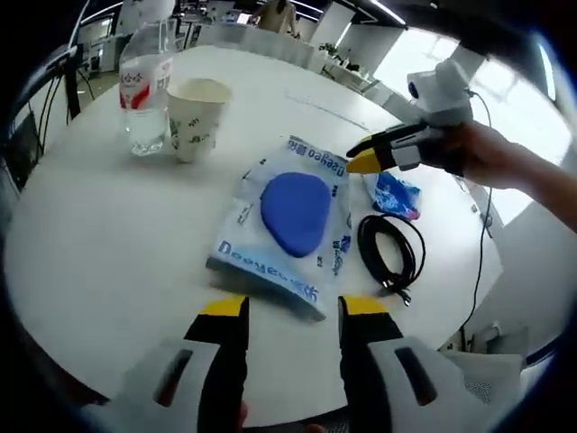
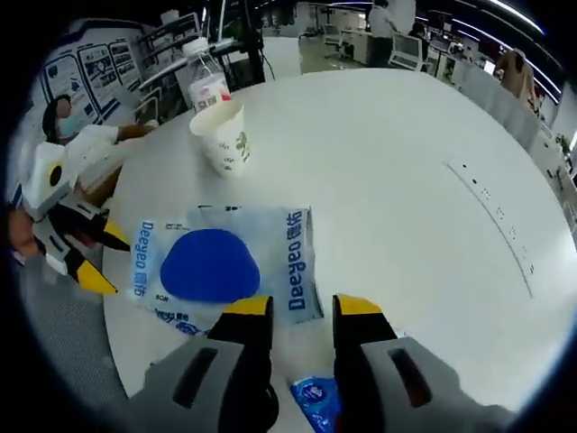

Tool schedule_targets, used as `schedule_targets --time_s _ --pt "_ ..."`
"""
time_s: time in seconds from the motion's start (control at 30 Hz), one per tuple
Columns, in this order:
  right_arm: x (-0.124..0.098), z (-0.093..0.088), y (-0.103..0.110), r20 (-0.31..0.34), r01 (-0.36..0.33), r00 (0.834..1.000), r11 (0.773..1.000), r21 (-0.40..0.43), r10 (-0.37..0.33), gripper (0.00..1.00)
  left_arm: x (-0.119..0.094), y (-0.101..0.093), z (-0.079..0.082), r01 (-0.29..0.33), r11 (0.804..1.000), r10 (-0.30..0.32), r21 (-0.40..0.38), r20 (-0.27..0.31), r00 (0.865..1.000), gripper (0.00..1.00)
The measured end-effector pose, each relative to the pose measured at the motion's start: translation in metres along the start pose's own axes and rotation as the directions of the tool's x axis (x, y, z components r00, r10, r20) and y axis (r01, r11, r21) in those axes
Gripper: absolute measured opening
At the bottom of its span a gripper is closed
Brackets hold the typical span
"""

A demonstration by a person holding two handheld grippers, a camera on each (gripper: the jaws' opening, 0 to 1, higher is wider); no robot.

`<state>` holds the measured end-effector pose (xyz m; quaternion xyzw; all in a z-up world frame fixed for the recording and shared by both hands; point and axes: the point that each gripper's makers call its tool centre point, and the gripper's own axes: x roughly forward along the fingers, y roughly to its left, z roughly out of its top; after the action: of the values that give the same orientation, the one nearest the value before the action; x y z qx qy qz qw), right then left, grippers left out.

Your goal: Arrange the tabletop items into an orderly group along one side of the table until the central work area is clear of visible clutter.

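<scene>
A clear plastic package (image 1: 293, 216) with a blue round pad inside lies flat on the white round table (image 1: 108, 234). My left gripper (image 1: 293, 311) is open just short of the package's near edge, with nothing between its jaws. To the right of the package are a coiled black cable (image 1: 392, 253) and a small blue packet (image 1: 397, 194). My right gripper (image 1: 365, 155) hovers over the package's far right corner. In the right gripper view the right gripper (image 2: 302, 311) is open at the package (image 2: 216, 262), with the blue packet (image 2: 315, 397) under it. The left gripper (image 2: 104, 260) is open at the left.
A paper cup (image 1: 194, 117) and a water bottle (image 1: 146, 86) stand together near the table's far left part; they also appear as the cup (image 2: 224, 135) and bottle (image 2: 207, 86). A wide bare stretch of table (image 2: 406, 180) runs to the right. Office desks lie beyond.
</scene>
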<state>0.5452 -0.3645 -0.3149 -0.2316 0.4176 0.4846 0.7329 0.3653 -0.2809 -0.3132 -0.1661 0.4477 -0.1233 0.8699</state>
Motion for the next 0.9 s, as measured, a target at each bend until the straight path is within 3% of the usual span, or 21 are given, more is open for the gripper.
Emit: schedule_targets --time_s 0.27,0.4,0.53,0.6,0.9 --pt "0.022 -0.005 -0.005 -0.033 -0.037 0.999 0.999 0.011 0.038 0.24 0.012 -0.001 0.004 -0.021 0.999 0.02 -0.028 -0.045 0.999 0.31" --pt "0.015 -0.004 0.0 -0.033 -0.033 0.999 0.999 -0.01 0.033 0.12 0.021 -0.004 0.006 -0.02 0.999 0.018 -0.033 -0.06 0.998 0.25" --pt "0.006 -0.004 0.008 -0.008 -0.054 0.998 0.999 -0.008 0.054 0.0 0.027 -0.002 -0.003 -0.026 0.999 0.023 -0.036 -0.09 0.996 0.17" --pt "0.003 -0.005 0.012 -0.002 -0.062 0.998 0.998 0.0 0.062 0.0 0.025 -0.003 -0.004 -0.031 0.998 0.027 -0.045 -0.097 0.995 0.1" --pt "-0.012 -0.016 0.022 0.011 -0.054 0.998 0.998 0.026 0.054 0.0 0.018 0.004 -0.004 -0.045 0.999 0.042 -0.024 -0.109 0.993 0.03"
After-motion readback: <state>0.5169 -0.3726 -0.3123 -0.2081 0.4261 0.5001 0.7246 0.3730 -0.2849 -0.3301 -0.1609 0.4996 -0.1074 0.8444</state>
